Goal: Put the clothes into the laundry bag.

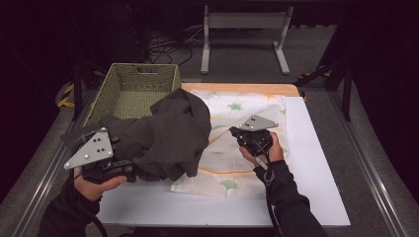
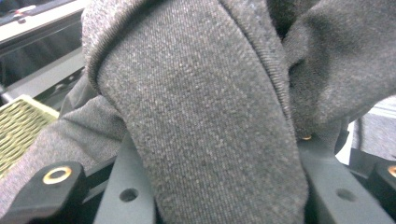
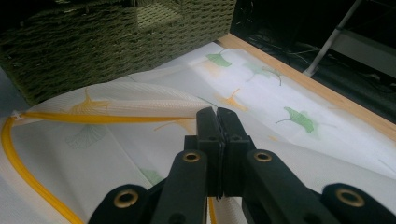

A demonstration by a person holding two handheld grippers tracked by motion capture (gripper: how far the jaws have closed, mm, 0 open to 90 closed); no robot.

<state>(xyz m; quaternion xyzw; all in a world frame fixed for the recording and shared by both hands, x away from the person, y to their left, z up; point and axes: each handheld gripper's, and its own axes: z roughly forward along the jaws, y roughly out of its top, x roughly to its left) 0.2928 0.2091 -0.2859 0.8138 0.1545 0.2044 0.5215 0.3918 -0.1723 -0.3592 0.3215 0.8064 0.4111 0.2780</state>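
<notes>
From the high view, a dark grey garment (image 1: 165,133) hung bunched from the left gripper (image 1: 129,170), lifted over the left part of the counter (image 1: 316,187), its upper fold just in front of a woven green basket (image 1: 118,84) at the counter's far left. A white cloth with green leaves and yellow piping (image 1: 232,143) lay spread across the counter's middle, partly under the garment. The right gripper (image 1: 233,131) hovered low over that cloth, held by the person's right hand (image 1: 269,150); the left hand (image 1: 94,187) held the other one.

In the left gripper view, the garment (image 2: 210,116) draped thickly between the spread jaws, clasped there and hiding their tips. A corner of the basket (image 2: 18,126) showed at the left edge.

In the right gripper view, the right gripper (image 3: 217,114) had its jaws pressed tight together with nothing between them, over the cloth (image 3: 140,140). The basket (image 3: 107,42) stood beyond, touching the cloth's far edge.
</notes>
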